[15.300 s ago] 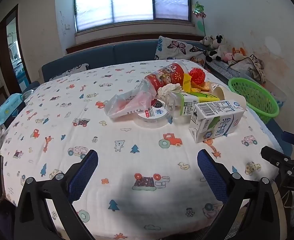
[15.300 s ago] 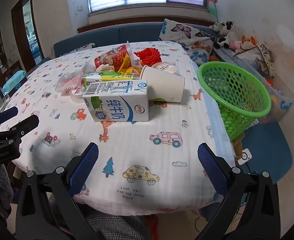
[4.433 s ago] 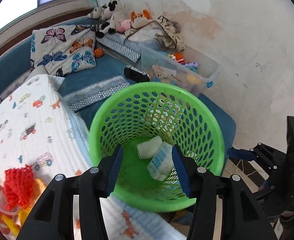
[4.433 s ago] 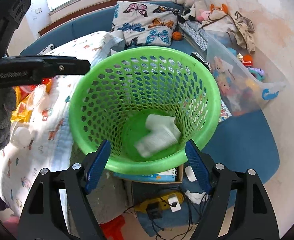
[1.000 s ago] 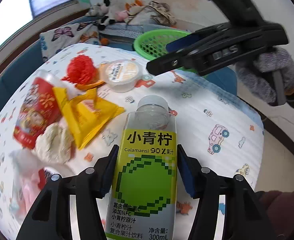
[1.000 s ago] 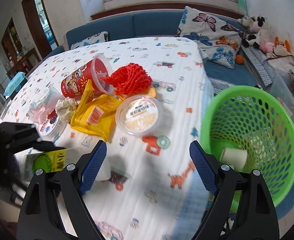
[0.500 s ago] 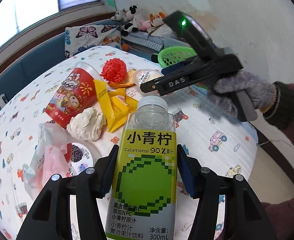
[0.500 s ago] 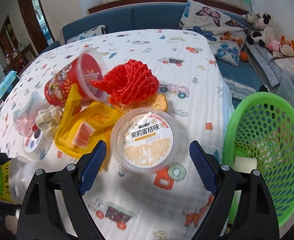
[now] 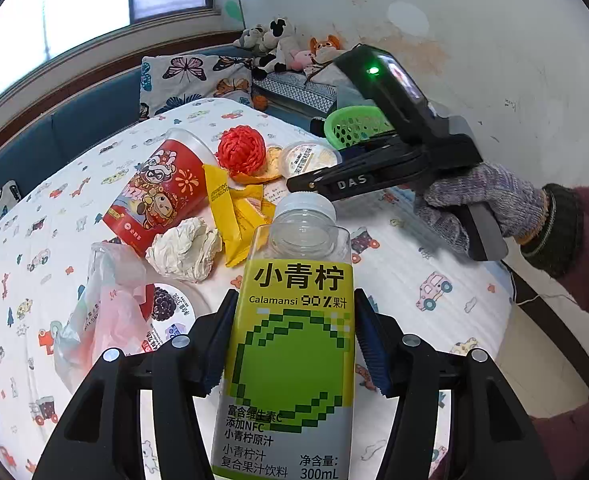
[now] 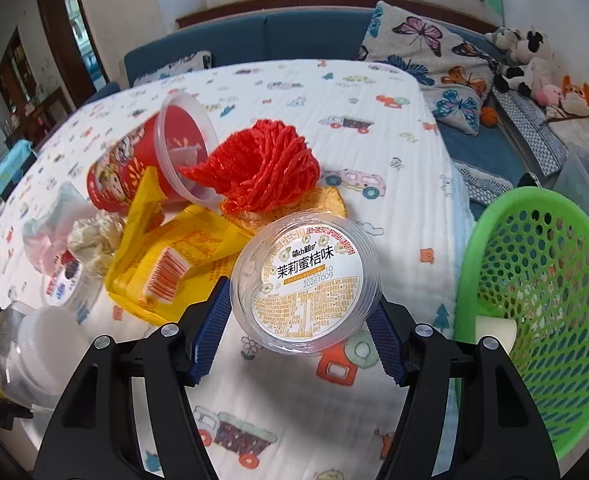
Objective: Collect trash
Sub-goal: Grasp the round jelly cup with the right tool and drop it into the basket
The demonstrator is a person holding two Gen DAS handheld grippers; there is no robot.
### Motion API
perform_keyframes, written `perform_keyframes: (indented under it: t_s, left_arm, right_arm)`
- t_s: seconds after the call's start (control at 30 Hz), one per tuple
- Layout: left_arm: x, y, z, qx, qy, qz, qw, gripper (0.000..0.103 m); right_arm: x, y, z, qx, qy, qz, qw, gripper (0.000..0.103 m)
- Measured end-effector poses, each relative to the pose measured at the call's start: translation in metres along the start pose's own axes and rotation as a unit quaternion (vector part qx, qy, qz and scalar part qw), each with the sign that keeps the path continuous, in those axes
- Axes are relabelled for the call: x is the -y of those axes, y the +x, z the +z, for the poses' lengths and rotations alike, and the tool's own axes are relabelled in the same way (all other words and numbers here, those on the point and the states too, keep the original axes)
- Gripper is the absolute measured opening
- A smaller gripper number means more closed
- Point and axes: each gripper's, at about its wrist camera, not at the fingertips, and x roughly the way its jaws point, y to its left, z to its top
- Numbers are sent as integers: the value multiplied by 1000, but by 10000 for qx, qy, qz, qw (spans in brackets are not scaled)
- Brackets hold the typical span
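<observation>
green basket [image 10: 542,280] stands off the table edge, to the right of my right gripper [image 10: 298,320]. my left gripper [image 9: 290,344] clamps 1 juice bottle [image 9: 294,344], long axis running away from the camera. my right jaws have just been closing; their pads now meet the jelly cup [image 10: 306,280], the load nearer the basket.

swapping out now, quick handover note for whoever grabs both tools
Left tool: shut on the lime juice bottle, lifted over the table.
Right tool: its jaws have just been closing around the round jelly cup, pads at its sides.
Green basket sits past the table's right edge; a white cup is already inside.
Left on the table: red cup, red mesh, yellow wrappers, crumpled tissue, plastic bag, berry lid.
</observation>
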Motion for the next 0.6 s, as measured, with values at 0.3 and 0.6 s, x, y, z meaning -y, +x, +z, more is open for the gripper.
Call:
perform_keyframes:
  t_s: [0.3, 0.6]
  left_arm:
    - [12, -1, 16, 132, 43, -82, 9999, 54]
    - [35, 12, 48, 246, 129, -244, 9993, 54]
  right_arm:
    - [46, -49, -12, 300, 401, -291, 9983, 65]
    - [151, -63, -50, 9, 1170, -1002, 9881, 65]
